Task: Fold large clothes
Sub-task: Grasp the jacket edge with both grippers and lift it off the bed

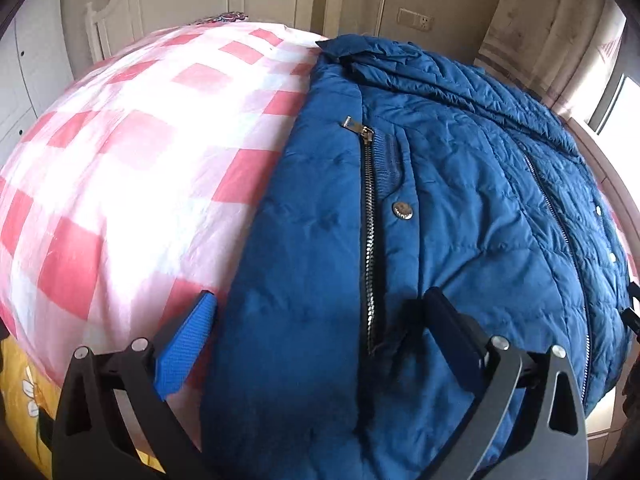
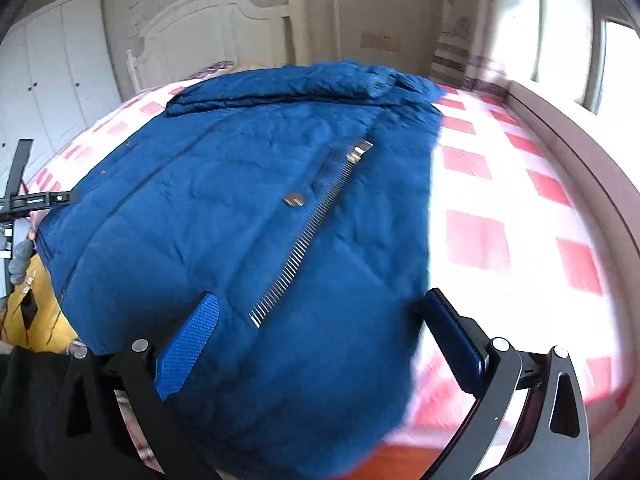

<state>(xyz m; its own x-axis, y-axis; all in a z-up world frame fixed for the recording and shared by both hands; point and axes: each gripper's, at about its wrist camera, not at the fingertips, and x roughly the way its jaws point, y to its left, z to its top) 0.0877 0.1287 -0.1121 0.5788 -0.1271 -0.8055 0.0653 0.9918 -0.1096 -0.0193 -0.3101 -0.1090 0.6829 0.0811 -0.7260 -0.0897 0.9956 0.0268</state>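
A large blue quilted jacket [image 1: 440, 220] lies spread on a bed with a pink-and-white checked cover [image 1: 132, 152]. Its metal zipper [image 1: 370, 240] and a snap button [image 1: 402, 211] face up. My left gripper [image 1: 320, 300] hovers open over the jacket's near left edge, one finger above the cover, the other above the jacket. In the right wrist view the same jacket [image 2: 248, 220] fills the middle, zipper [image 2: 308, 236] running diagonally. My right gripper [image 2: 320, 300] is open over the jacket's near right edge, with nothing between its fingers.
A white headboard [image 2: 216, 28] and white wardrobe doors [image 2: 60, 76] stand at the far end. A brown bed frame [image 2: 592, 176] runs along the right under a bright window [image 2: 616, 68]. The other gripper's black body [image 2: 24, 196] shows at left. Yellow fabric [image 2: 36, 308] lies near left.
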